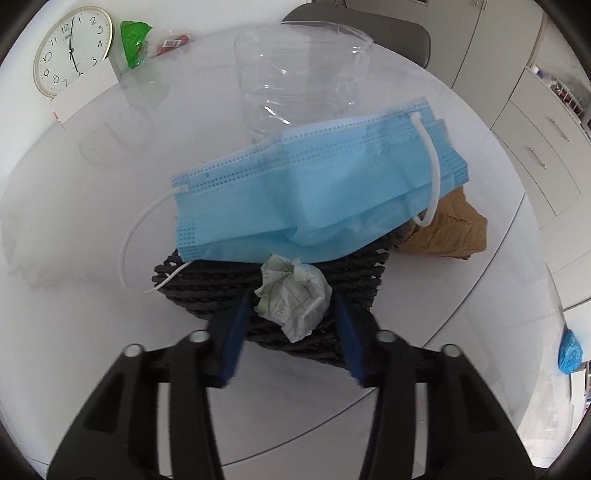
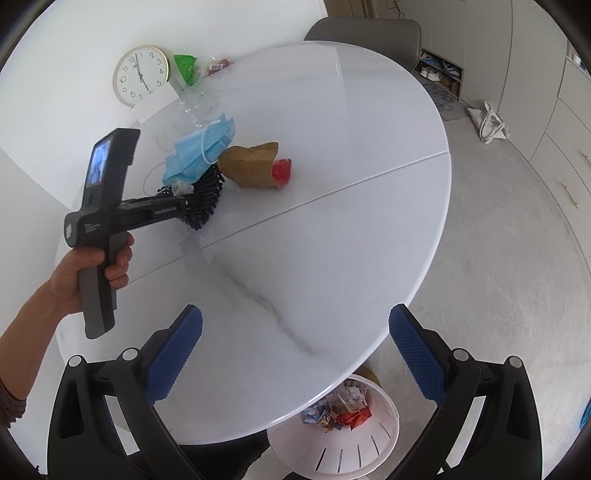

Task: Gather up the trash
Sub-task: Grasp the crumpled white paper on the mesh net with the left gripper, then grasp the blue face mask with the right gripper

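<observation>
A crumpled paper ball [image 1: 295,295] sits between the blue pads of my left gripper [image 1: 291,306], whose jaws stand open around it. It lies on a black woven basket [image 1: 207,284] under a blue face mask [image 1: 314,195]. A clear plastic bottle [image 1: 295,77] and a brown paper bag [image 1: 447,229] lie behind. In the right wrist view the same pile shows: mask [image 2: 199,151], paper ball [image 2: 183,187], basket [image 2: 205,203], brown bag [image 2: 251,166] with red trash [image 2: 281,171]. My right gripper [image 2: 295,354] is open and empty, above the near table edge.
The round white marble table [image 2: 332,184] carries a wall clock [image 2: 140,75], a white card [image 2: 155,103] and a green wrapper [image 2: 186,66] at its far side. A white trash bin [image 2: 332,428] with wrappers stands on the floor below. A grey chair [image 2: 365,29] stands behind.
</observation>
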`<state>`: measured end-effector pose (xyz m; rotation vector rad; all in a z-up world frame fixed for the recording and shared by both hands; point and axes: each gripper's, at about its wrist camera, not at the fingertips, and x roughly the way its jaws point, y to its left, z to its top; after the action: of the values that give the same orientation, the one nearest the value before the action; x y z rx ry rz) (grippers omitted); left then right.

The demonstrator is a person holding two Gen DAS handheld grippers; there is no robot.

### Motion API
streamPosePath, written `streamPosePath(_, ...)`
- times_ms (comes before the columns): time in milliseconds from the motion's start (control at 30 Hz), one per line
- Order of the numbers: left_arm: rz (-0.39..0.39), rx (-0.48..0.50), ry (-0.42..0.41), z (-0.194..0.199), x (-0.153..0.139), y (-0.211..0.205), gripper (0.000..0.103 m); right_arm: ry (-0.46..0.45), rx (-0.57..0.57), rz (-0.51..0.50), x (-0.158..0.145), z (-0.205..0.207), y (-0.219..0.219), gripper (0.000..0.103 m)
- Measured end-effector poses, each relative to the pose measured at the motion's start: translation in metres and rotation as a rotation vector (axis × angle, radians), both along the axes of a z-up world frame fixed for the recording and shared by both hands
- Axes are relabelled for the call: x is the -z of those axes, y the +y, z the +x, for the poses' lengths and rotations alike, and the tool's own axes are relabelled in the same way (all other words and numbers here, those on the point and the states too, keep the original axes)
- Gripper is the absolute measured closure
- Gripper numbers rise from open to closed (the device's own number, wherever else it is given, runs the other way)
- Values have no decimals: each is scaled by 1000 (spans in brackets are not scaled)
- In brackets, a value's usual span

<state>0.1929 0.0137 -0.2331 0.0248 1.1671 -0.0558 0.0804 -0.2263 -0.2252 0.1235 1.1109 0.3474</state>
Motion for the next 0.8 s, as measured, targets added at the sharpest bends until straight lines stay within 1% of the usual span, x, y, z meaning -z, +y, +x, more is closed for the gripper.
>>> streamPosePath(67,-14,-8,-8,0,-3,2,70,-12,-19,-5,-2,4,4,3)
streamPosePath(200,-38,-10,-22,-5,-12,5,70,-44,-101,-36,-6,19,20,3)
streamPosePath(333,-69,-15,-42,-17,-26,11,70,-92,-215,-64,-12,43,44,3)
streamPosePath(500,-117,-37,-59,-40,-41,23,70,-108,-309,-6,-17,87,81,3)
streamPosePath(667,-137,-52,-66,-63,-51,45,70,-123,-361,-16,-20,110,124,8)
streamPosePath(733,-146,-61,-64,-77,-54,57,70,-108,-360,17,-18,112,138,9)
streamPosePath(800,-155,-70,-59,-94,-57,67,70,-62,-292,115,-12,116,142,15)
